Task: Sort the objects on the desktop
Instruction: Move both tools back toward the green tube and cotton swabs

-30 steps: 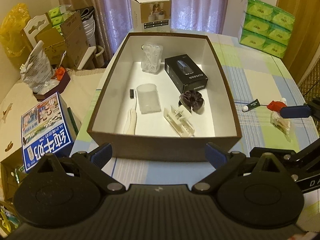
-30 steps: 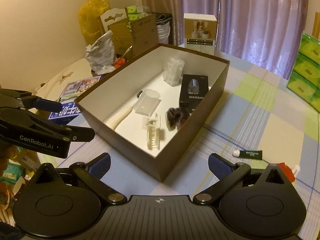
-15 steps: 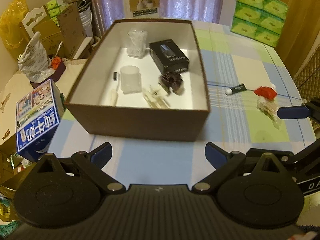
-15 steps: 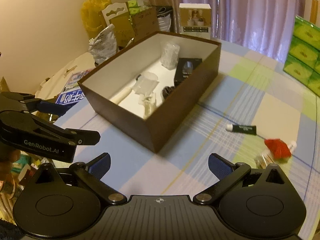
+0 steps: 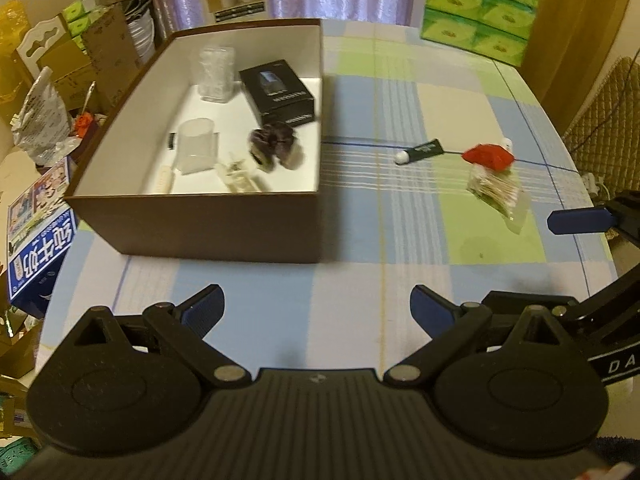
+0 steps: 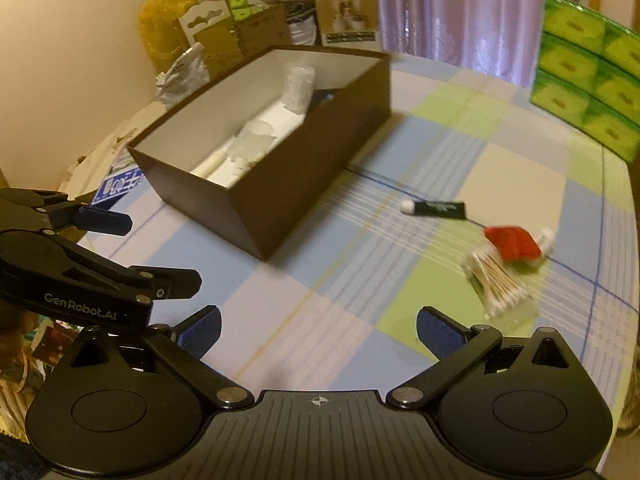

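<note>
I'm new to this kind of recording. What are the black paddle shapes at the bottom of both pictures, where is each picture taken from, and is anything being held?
Each picture comes from a fisheye camera fixed on a hand-held two-finger gripper, looking forward along its fingers. The black shapes are that gripper's own body; the blue pads are its fingertips.

The left gripper and the right gripper are both open and hold nothing. Each also shows at the edge of the other's view.

On the checked tablecloth stands a brown box already holding a black carton, clear plastic containers and a dark scrunchie. Outside it lie a dark tube, a red item and a packet of cotton swabs.
</note>
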